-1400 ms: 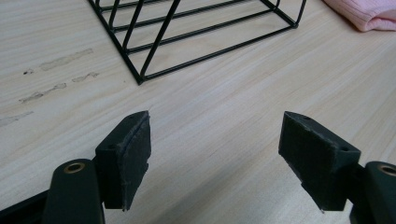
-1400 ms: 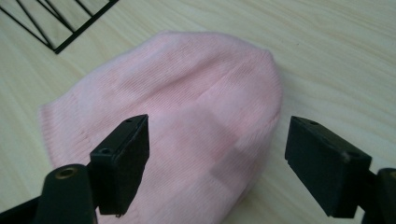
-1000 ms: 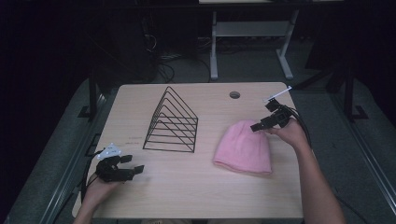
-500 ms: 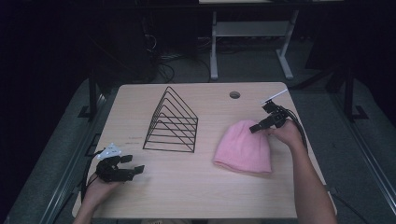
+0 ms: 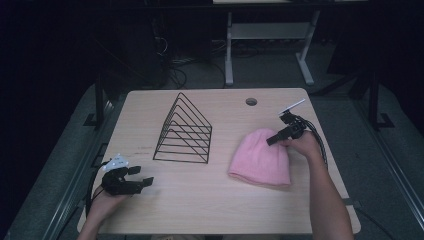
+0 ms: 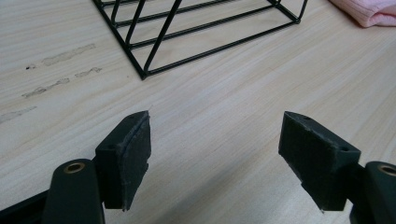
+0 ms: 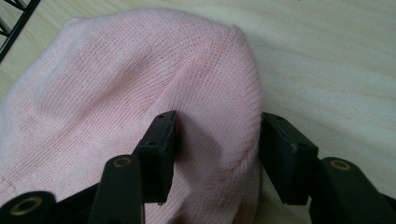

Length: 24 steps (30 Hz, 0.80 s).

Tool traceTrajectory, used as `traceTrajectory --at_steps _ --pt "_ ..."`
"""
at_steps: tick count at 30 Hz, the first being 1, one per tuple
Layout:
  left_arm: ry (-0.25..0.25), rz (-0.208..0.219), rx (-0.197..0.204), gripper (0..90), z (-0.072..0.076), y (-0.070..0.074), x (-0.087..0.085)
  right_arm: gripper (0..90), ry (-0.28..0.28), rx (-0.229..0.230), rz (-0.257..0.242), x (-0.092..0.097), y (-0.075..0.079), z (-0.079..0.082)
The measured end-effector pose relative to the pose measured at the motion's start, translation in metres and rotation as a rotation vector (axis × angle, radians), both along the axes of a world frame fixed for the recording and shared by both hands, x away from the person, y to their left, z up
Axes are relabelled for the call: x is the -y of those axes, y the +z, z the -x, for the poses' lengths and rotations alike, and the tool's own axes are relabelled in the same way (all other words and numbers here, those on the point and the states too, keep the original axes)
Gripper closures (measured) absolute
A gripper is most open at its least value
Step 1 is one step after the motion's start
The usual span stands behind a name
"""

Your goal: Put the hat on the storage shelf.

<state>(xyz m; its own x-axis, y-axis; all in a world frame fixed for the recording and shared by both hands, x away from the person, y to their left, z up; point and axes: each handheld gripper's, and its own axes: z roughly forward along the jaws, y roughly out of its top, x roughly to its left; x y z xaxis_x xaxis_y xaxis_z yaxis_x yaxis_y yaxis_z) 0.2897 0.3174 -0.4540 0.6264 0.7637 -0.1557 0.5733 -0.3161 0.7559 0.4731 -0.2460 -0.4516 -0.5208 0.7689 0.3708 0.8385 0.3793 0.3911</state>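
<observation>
So, taking the wire rack [image 5: 184, 131] as the landmark and going left to right: the left gripper [image 5: 131, 183] sits in the person's hand down at the near-left corner of the table [image 5: 200, 210], well apart from the rack's near-left corner, jaws spread wide with nothing but bare wood between them. Lots of open tabletop there, both toward the near edge and in the strip between that gripper and the rack.

Right of the rack lies the pink beanie [image 5: 261, 159], flat on the wood, near the rack but not touching it. It's a soft ribbed knit, rounded at the crown and straight at the brim. Its long axis runs roughly from far to near, crown pointing away toward the far-right side and brim toward the person, tilted a bit.

The right gripper [image 5: 271, 140] is down on the crown end. In the right gripper view [image 7: 215, 140] its jaws have just been closing, with a fold of the knit between them; whether the pads are pressing it yet I can't tell. Beyond that hand there's just a narrow margin of table before the right edge.
</observation>
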Motion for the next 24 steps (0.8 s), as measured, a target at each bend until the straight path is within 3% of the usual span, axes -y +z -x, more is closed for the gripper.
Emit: traceTrajectory --at_steps 9,15,18,24 --pt "0.002 -0.004 -0.005 25.4 -0.0017 -0.0008 -0.0001 60.4 0.006 -0.014 -0.029 -0.0004 -0.0021 -0.0005" --pt "0.011 -0.002 -0.002 25.4 -0.0013 -0.0001 -0.0022 70.6 0.013 -0.017 -0.079 0.0010 -0.0056 0.0000" --pt "0.012 -0.002 -0.002 25.4 -0.0010 -0.0004 -0.0034 72.7 0.005 -0.021 -0.113 0.0043 -0.0060 0.0011" --pt "0.012 -0.003 -0.003 25.4 -0.0015 -0.0006 -0.0030 74.8 0.005 -0.012 -0.130 0.0058 0.0001 0.0038"
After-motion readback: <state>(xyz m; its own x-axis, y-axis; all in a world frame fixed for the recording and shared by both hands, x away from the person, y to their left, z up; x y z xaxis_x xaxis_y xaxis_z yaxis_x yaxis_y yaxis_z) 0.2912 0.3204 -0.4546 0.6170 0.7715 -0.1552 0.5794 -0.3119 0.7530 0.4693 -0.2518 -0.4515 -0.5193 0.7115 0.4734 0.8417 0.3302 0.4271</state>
